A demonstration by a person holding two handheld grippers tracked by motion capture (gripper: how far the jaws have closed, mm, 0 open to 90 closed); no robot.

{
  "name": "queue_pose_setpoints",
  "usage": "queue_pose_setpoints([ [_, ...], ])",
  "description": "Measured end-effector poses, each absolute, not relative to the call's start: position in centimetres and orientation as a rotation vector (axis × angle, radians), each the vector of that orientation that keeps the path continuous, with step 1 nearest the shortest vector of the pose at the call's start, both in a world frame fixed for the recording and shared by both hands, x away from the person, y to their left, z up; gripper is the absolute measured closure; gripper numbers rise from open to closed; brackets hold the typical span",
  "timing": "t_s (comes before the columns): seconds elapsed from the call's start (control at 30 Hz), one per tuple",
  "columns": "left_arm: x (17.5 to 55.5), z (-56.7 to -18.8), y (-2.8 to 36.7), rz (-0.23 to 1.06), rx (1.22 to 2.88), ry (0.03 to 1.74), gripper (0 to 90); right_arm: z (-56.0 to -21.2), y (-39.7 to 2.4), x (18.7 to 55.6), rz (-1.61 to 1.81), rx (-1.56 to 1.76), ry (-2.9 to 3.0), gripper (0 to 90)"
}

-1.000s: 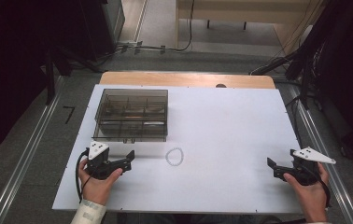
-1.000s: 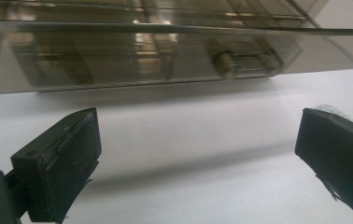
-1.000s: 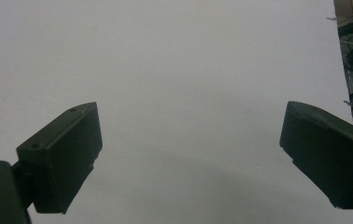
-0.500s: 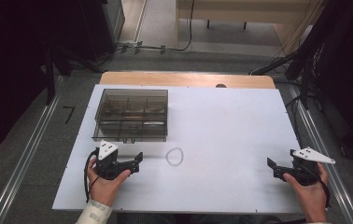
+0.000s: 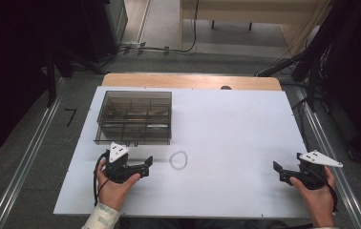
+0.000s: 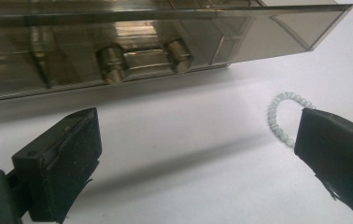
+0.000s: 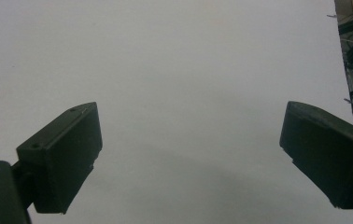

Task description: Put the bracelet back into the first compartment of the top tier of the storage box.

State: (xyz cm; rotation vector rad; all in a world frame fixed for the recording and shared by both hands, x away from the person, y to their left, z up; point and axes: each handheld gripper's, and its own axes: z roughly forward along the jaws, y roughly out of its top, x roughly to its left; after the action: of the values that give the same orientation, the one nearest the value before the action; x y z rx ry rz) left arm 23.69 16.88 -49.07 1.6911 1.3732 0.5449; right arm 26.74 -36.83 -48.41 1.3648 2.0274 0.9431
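Observation:
A small pale bead bracelet (image 5: 178, 160) lies in a loop on the white table (image 5: 226, 124), just in front of a smoky clear compartment box (image 5: 134, 117). My left gripper (image 5: 146, 165) is open, low over the table, its tips a short way left of the bracelet. In the left gripper view the bracelet (image 6: 279, 116) sits partly behind the right-hand jaw, and the box (image 6: 118, 42) stands close ahead. My right gripper (image 5: 279, 171) rests open near the table's front right, with bare white table between its jaws (image 7: 188, 154).
The compartment box has a closed lid with two round hinge or latch knobs (image 6: 142, 58) on its near side. A wooden strip (image 5: 188, 80) runs along the table's far edge. Metal rails (image 5: 26, 157) and cables flank the table on the floor.
My left gripper has moved right, toward the bracelet, closing most of the gap. The right gripper has stayed where it was.

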Motion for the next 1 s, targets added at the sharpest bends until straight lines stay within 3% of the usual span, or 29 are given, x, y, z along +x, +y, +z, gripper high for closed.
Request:
queue_pose_setpoints([
  [1.0,25.1,-49.8,14.4,0.529,1.745,1.356,3.6,-48.5,-36.8,26.9,0.943,1.372,2.03,4.1],
])
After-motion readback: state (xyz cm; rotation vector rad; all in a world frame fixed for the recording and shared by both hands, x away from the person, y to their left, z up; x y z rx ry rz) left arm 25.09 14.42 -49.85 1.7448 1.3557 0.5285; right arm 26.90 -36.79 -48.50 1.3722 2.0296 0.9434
